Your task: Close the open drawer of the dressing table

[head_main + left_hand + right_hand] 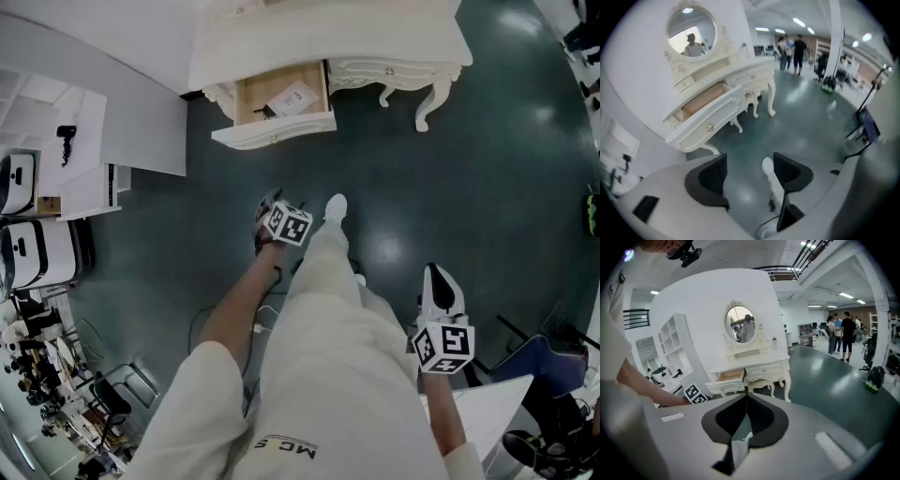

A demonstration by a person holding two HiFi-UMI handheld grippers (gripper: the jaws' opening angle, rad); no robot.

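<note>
The white dressing table (375,42) stands at the top of the head view, its left drawer (281,103) pulled out with a white card and a small dark item inside. My left gripper (270,204) hangs over the dark floor short of the drawer front. In the left gripper view my left gripper (750,173) is open and empty, and the drawer front with its brass knob (709,127) lies ahead, upper left. My right gripper (437,281) is held lower right, well back from the table. In the right gripper view my right gripper (746,404) is shut on nothing, and the open drawer (727,379) shows beyond it.
An oval mirror (742,324) tops the table. White shelving (84,169) stands left against the wall. My own leg and white shoe (336,206) step toward the table. Several people (843,331) stand far off at the right. A blue chair (536,367) sits lower right.
</note>
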